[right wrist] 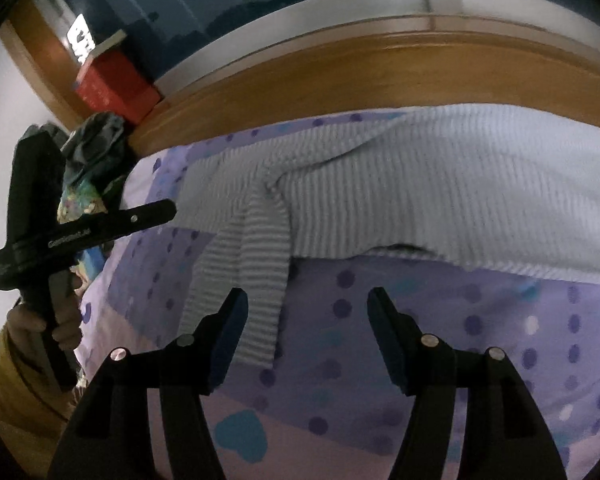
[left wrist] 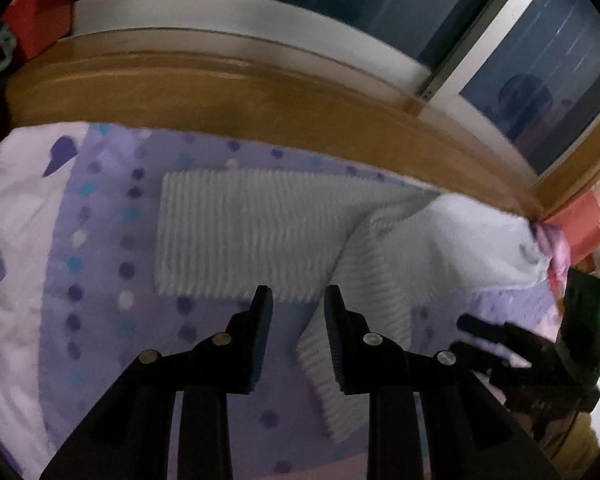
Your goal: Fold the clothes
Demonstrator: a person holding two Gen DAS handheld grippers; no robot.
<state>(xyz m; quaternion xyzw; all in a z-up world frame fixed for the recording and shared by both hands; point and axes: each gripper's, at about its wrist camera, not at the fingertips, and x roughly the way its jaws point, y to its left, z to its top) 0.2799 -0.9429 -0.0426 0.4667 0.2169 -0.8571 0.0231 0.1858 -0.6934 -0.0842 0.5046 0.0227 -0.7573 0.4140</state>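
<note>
A pale blue ribbed knit sweater (left wrist: pixel 252 232) lies spread on a purple dotted bedsheet (left wrist: pixel 100 264). One sleeve lies flat to the left, another part (left wrist: pixel 352 344) hangs down toward me. My left gripper (left wrist: pixel 298 300) is open and empty, its jaws just above the sweater's lower edge. In the right wrist view the sweater's body (right wrist: pixel 440 184) fills the middle and a sleeve (right wrist: pixel 244 280) trails down to the left. My right gripper (right wrist: pixel 306 304) is open wide and empty over the sheet, the sleeve beside its left finger (right wrist: pixel 230 320).
A wooden sill (left wrist: pixel 220 92) and a dark window (left wrist: pixel 540 80) run behind the bed. A red box (right wrist: pixel 116 84) and a bundle of dark clothes (right wrist: pixel 94 148) sit at the left. The other gripper shows at each view's edge (left wrist: pixel 540 344) (right wrist: pixel 60 232).
</note>
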